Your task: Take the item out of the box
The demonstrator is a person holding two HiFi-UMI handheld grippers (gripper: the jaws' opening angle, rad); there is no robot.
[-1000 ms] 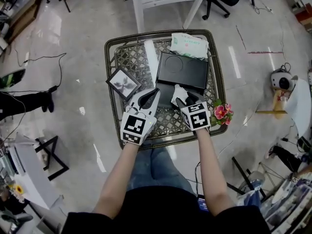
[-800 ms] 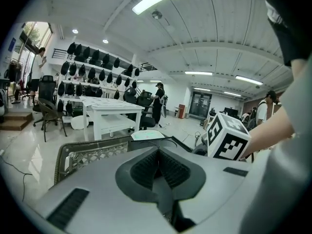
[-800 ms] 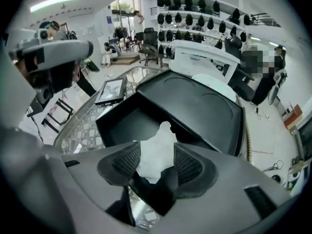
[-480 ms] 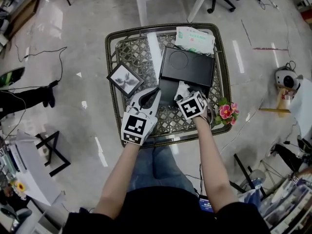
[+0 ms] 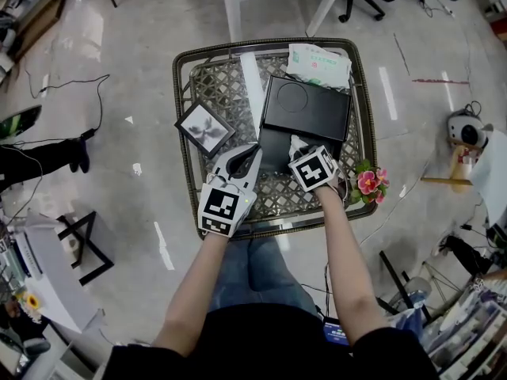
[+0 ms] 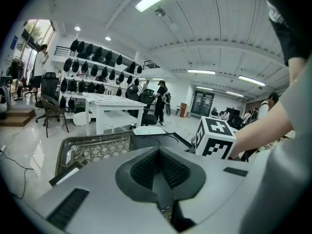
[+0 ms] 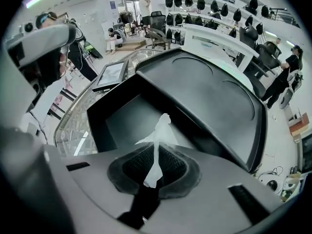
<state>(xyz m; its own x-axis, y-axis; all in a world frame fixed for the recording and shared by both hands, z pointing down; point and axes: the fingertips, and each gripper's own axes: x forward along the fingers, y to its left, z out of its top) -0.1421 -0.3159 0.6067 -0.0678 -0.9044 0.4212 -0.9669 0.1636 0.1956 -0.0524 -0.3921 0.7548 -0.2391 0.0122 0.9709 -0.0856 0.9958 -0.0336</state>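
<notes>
On the lattice table (image 5: pixel 211 85) we see a framed picture (image 5: pixel 203 129) at its left side, a green-and-white packet (image 5: pixel 318 64) at its far right corner, and pink flowers (image 5: pixel 367 181) at its right edge.

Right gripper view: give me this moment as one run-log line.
right gripper: jaws closing on white paper | black box: lid open | left gripper: shut, empty

table (image 5: pixel 181 137): lattice top | black box (image 5: pixel 306 108): open, right half | picture frame (image 5: pixel 203 129): left edge | packet (image 5: pixel 318 64): far right corner | flowers (image 5: pixel 367 182): right edge
</notes>
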